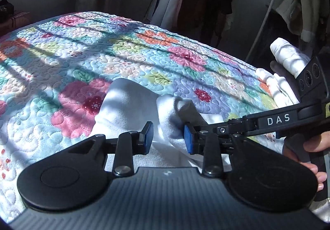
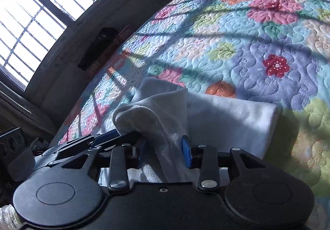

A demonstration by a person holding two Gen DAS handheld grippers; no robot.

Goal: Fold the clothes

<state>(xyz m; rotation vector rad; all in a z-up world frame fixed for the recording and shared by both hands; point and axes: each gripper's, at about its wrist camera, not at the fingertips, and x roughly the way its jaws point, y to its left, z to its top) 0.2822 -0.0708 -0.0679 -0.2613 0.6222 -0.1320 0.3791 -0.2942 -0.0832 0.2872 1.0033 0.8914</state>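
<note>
White cloth [image 1: 132, 106] lies near on the bed [image 1: 61, 60]. Left gripper [image 1: 168, 137] apart, cloth between, unclamped; right gripper [image 2: 165, 150] likewise. Best lay the raised fold flat, edges matched, before withdrawing.

A home bedroom: floral quilted bedspread [image 1: 86, 60], hanging clothes [image 1: 196, 2] behind, barred window [image 2: 41, 13].

— Any writing to read here?
— Yes. White capitals "DAS" stand on the black arm of the right tool [image 1: 186, 126], seen in the left wrist view.
— Anything else?
— In the right wrist view, faint marks like "4S" sit at the left edge on a dark part; too small to be sure.
</note>
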